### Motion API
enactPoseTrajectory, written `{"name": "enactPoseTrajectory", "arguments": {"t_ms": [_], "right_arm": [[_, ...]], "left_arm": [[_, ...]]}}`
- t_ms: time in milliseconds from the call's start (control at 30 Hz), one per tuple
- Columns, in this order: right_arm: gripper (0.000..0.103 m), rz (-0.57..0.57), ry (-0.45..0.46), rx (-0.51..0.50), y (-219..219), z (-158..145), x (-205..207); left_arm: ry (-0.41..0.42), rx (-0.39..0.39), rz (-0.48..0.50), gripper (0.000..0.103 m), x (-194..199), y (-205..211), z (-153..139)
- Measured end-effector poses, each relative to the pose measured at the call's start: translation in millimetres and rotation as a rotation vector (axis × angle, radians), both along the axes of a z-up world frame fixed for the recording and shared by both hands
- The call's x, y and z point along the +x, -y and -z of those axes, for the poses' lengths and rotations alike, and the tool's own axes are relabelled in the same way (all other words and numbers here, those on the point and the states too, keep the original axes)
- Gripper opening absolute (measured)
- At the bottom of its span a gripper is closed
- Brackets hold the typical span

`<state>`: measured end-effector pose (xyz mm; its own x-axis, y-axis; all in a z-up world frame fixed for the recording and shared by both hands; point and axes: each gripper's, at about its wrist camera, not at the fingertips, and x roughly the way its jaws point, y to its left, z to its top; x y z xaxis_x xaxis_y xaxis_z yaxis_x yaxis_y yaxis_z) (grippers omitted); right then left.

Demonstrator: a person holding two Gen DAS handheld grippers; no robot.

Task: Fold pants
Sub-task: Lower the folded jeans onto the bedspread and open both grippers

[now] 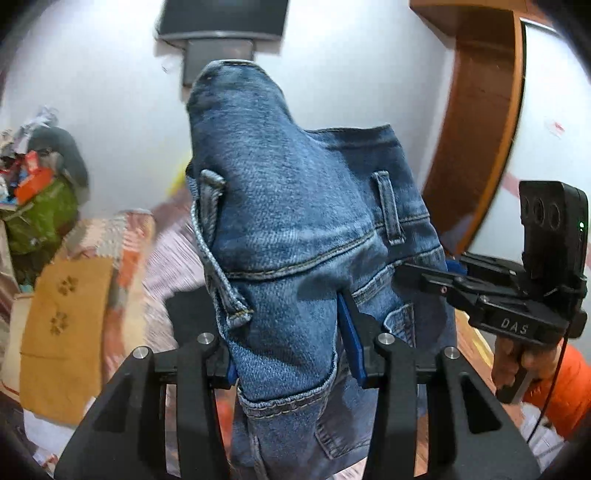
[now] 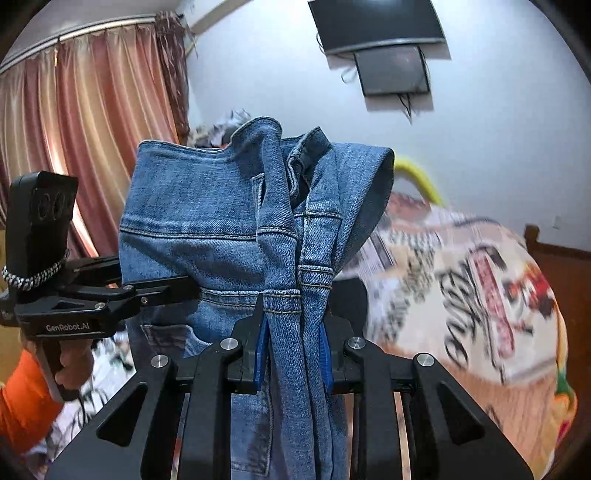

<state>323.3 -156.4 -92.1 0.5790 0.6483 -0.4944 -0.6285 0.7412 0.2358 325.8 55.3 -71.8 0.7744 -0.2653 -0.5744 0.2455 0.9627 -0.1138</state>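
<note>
We hold the jeans up in the air above the bed, the waistband end bunched over both tools. Our left tool pinches a thick fold near a back pocket; our right tool pinches a narrower bundle of seams and belt loops. Only the left view shows the wooden door frame and a clutter pile — only the right view shows the pink curtains. Both catch the wall-mounted screen.

Bed: printed blanket on top; tan paw-print cloth.
</note>
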Motion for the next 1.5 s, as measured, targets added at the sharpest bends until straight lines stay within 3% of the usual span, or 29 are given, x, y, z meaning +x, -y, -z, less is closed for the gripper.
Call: {"name": "enactPoseTrajectory", "arguments": {"t_ms": [133,333,467,767,933,1067,1200,1267,1333,1367,1500], "right_arm": [[0.021,-0.013,0.022,0.009,-26.6,-3.0,27.3],[0.021,-0.017,-0.029,-0.004,-58.7,29.0,76.4],[0.021,0.002,-0.083,-0.025,-72.1,58.0,100.4],[0.02,0.012,-0.168,-0.116,-92.5,131.3,157.6],[0.02,0.04,-0.2,-0.172,-101.4,160.1,182.4],[0.02,0.058,-0.277,-0.205,-103.4,183.1,201.2],[0.026,0.096,-0.329,-0.284,-107.7,197.5,202.6],[0.026,0.118,-0.301,-0.293,-103.8,191.9,192.2],[0.036,0.118,-0.28,-0.313,-98.7,183.6,181.8],[0.041,0.112,-0.276,-0.314,-95.7,178.9,177.2],[0.041,0.109,-0.23,-0.303,-80.7,149.2,154.4]], "left_arm": [[0.019,-0.016,-0.059,0.044,29.7,-31.5,0.4],[-0.043,-0.022,-0.095,0.044,85.3,-64.0,38.8],[-0.097,0.004,-0.119,0.044,124.5,-75.8,76.6],[-0.25,-0.079,-0.137,0.044,194.3,-101.7,177.4],[-0.271,-0.085,-0.157,0.044,220.0,-104.1,207.9],[-0.351,-0.107,-0.174,0.044,237.3,-107.3,233.8],[-0.435,-0.06,-0.223,0.059,242.5,-107.2,256.9],[-0.458,-0.024,-0.232,0.06,239.3,-103.6,262.6],[-0.455,-0.004,-0.234,0.061,231.6,-106.4,259.5],[-0.452,0.004,-0.236,0.061,224.3,-106.7,253.1],[-0.396,0.001,-0.23,0.061,189.8,-109.3,215.0]]}}
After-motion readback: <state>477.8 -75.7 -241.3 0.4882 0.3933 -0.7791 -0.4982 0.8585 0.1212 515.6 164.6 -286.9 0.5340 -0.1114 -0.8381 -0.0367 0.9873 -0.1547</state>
